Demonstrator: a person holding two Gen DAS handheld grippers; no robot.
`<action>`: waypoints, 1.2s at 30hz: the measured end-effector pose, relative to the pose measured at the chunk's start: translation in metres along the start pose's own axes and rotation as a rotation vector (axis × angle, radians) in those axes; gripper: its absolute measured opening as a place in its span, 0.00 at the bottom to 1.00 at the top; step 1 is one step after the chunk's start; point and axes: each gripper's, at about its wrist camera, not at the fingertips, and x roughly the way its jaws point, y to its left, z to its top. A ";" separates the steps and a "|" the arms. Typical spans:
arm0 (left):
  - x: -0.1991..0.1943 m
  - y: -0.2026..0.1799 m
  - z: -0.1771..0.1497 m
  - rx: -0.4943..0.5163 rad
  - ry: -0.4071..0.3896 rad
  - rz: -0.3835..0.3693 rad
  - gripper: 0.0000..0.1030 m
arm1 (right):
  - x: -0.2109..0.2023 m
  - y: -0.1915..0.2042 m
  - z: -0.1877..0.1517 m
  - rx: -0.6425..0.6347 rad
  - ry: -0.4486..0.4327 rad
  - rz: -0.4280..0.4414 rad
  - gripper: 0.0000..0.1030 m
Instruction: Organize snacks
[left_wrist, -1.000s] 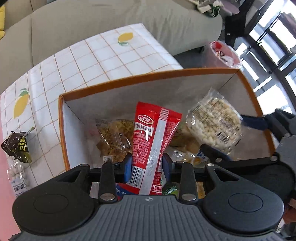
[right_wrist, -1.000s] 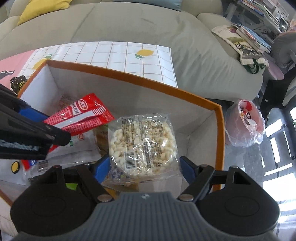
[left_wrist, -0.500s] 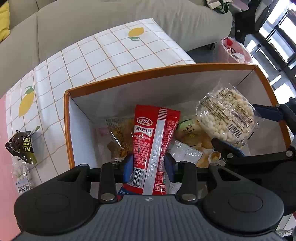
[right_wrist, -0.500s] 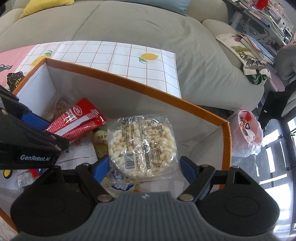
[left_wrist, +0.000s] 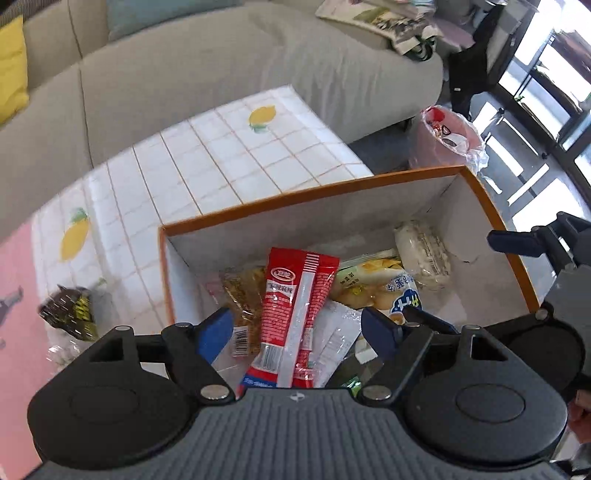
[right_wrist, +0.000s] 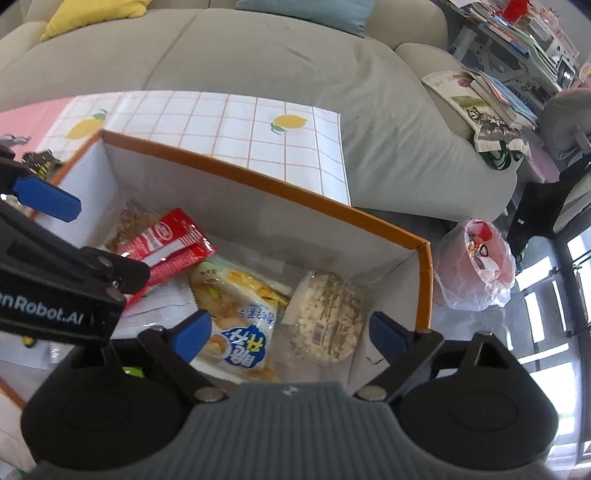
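Observation:
An orange-rimmed white box holds several snacks. The red snack packet lies in the box, between my left gripper's fingers but free of them. My left gripper is open above it. The clear pack of puffed rice lies in the box's right corner. My right gripper is open above it and empty. A yellow and blue snack bag lies between the two.
A dark snack packet lies on the lemon-print tablecloth left of the box. A grey sofa stands behind. A pink-bagged bin stands on the floor to the right.
Both grippers have opened and risen. The red packet and the puffed rice pack have dropped into the box.

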 end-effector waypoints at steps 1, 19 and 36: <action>-0.006 -0.002 -0.002 0.018 -0.018 0.012 0.89 | -0.004 -0.001 0.000 0.017 0.006 0.002 0.95; -0.103 0.016 -0.089 0.086 -0.338 0.227 0.89 | -0.087 0.044 -0.070 0.391 -0.207 -0.049 0.96; -0.137 0.118 -0.208 -0.176 -0.345 0.266 0.84 | -0.110 0.163 -0.101 0.372 -0.362 0.112 0.96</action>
